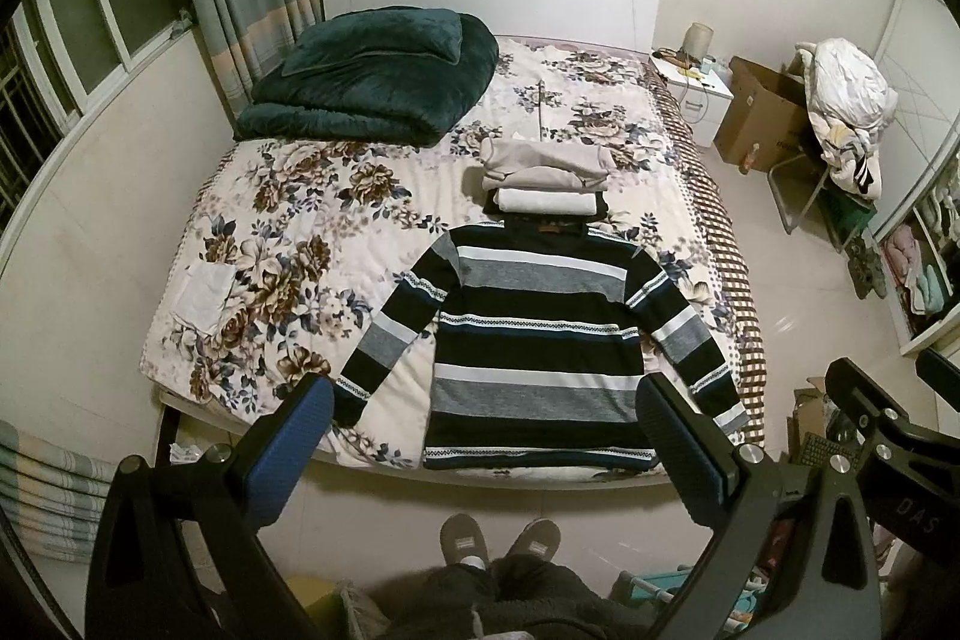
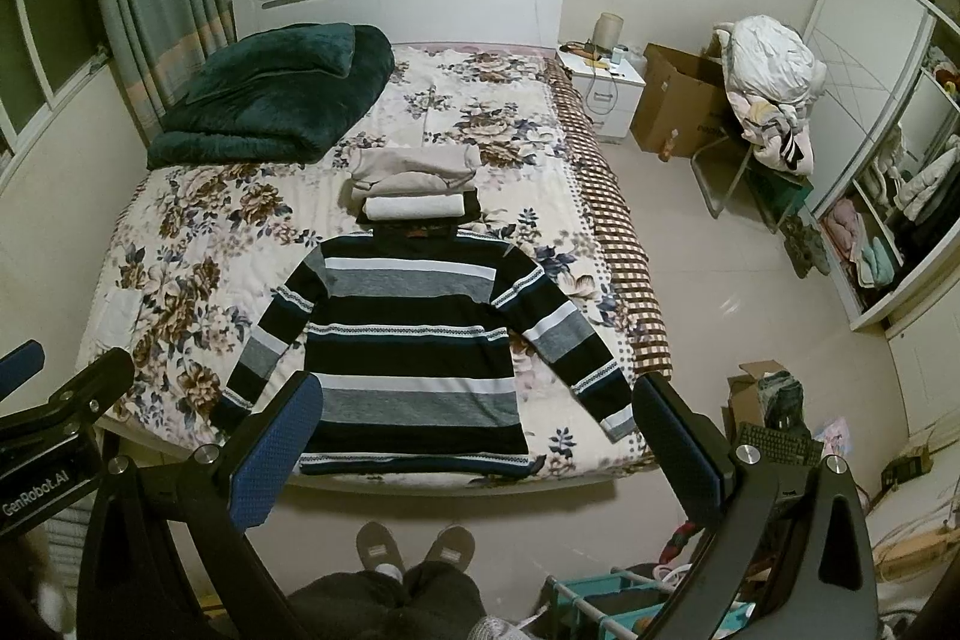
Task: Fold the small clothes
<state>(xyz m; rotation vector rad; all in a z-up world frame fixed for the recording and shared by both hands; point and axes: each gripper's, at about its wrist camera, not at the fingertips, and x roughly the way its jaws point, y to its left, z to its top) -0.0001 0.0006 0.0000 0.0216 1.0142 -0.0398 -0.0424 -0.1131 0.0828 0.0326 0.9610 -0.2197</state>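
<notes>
A black, grey and white striped sweater (image 1: 534, 340) lies flat on the floral bed (image 1: 288, 220), both sleeves spread, hem toward the near edge. It also shows in the right wrist view (image 2: 414, 334). A stack of folded pale clothes (image 1: 546, 178) sits just beyond its collar, also seen in the right wrist view (image 2: 414, 187). My left gripper (image 1: 486, 430) is open and empty, held high above the near bed edge. My right gripper (image 2: 477, 430) is open and empty, beside the left one and at the same height.
A folded dark green blanket (image 1: 372, 82) lies at the head of the bed. A white cloth (image 1: 201, 295) lies on the left side. A nightstand (image 2: 606, 91), a cardboard box (image 2: 678, 106) and a chair piled with laundry (image 2: 768, 100) stand to the right. My slippered feet (image 1: 498, 538) are on the floor.
</notes>
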